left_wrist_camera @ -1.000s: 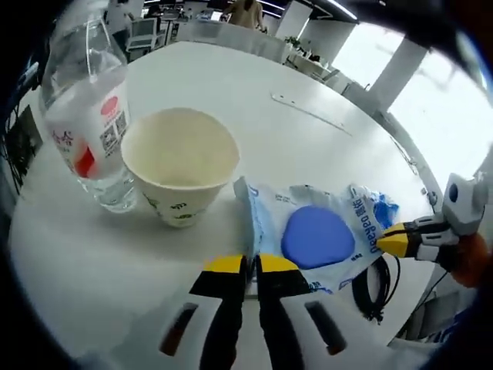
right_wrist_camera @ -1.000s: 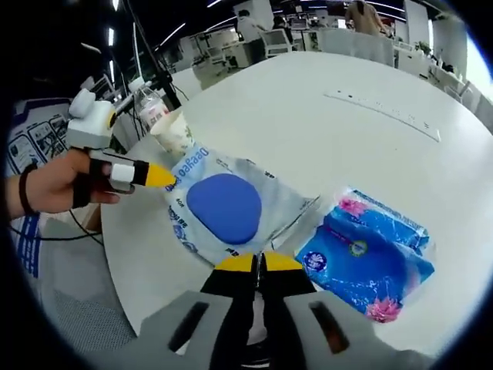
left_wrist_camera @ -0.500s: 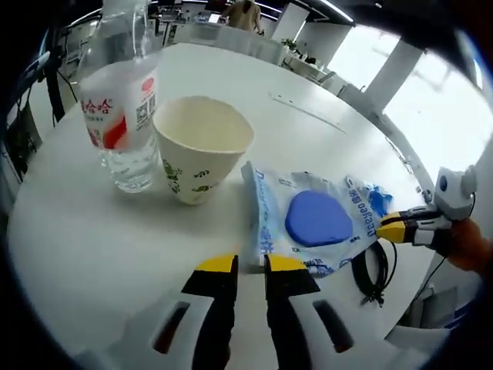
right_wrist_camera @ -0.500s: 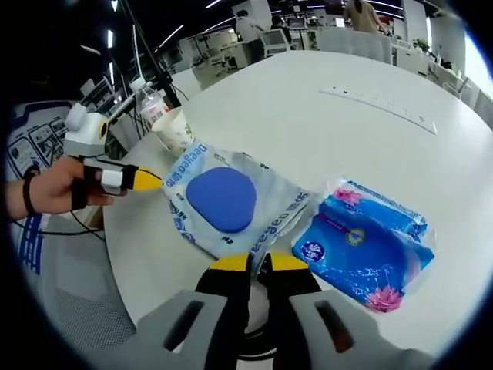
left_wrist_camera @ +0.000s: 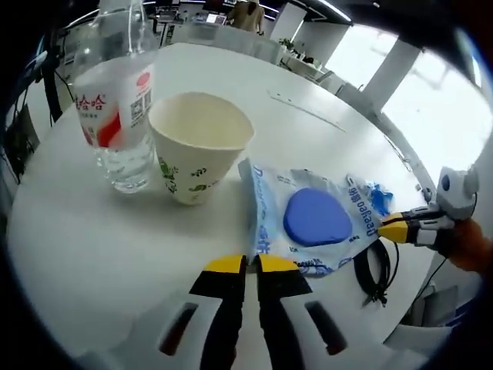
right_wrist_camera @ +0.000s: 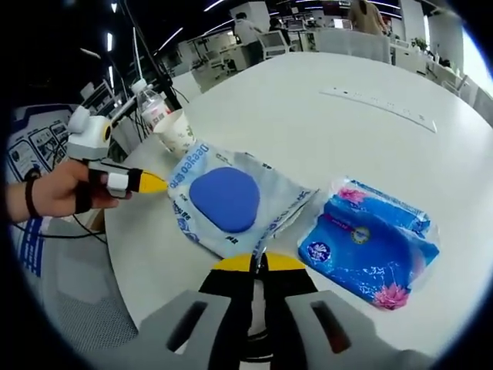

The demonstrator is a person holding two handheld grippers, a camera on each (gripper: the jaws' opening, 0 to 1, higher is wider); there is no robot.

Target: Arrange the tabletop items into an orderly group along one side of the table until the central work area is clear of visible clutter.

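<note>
Claws pinch the wipes pack from both ends: left claw (left_wrist_camera: 252,266) is closed on one edge of the wipes pack (left_wrist_camera: 312,223), right claw (right_wrist_camera: 258,263) on the other, probably to slide it. Ahead of the left claw stand the paper cup (left_wrist_camera: 196,154) and bottle (left_wrist_camera: 115,116); right of the right claw lies the blue tissue pack (right_wrist_camera: 370,247) on the bench (right_wrist_camera: 370,139).

A wipes pack (left_wrist_camera: 316,222) with a blue lid lies flat beside a paper cup (left_wrist_camera: 199,154), water bottle (left_wrist_camera: 115,116) and blue tissue pack (right_wrist_camera: 370,243).
</note>
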